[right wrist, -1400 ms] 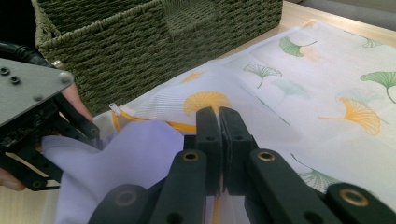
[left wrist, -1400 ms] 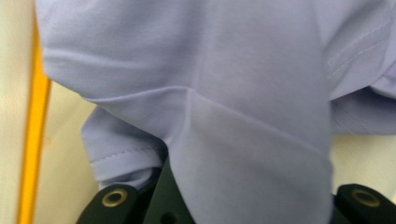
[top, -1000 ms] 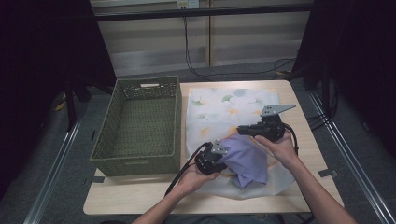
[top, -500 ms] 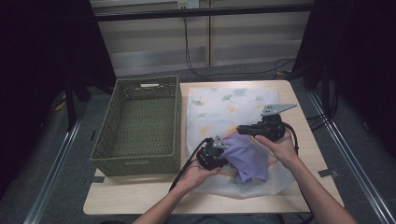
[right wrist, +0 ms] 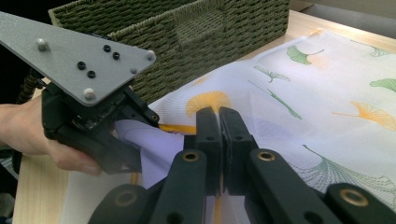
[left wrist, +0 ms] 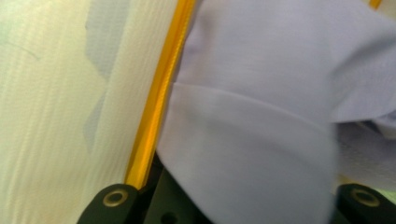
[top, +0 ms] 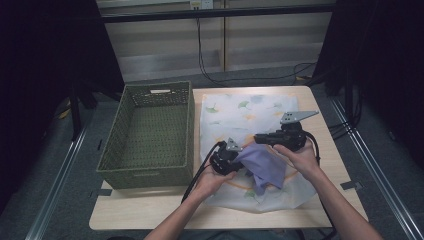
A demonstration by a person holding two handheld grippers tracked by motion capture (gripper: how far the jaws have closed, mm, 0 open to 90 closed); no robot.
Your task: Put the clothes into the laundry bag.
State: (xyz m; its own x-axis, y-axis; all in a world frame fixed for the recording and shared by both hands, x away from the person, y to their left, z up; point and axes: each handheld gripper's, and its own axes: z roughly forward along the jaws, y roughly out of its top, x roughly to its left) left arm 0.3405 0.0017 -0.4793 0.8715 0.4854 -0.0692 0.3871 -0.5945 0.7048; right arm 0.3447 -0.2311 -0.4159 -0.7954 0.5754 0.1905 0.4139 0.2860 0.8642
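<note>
Lavender cloth pinched between both grippers, near the table's front edge.

I had left gripper and right gripper clamped on its corners; it hung light, limp, slippery, so I judged hems safest.

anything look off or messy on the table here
Nothing damaged or spilled. The purple cloth hangs bunched and crumpled between the left gripper and right gripper, over the flat leaf-print cloth. The basket sits straight.
</note>
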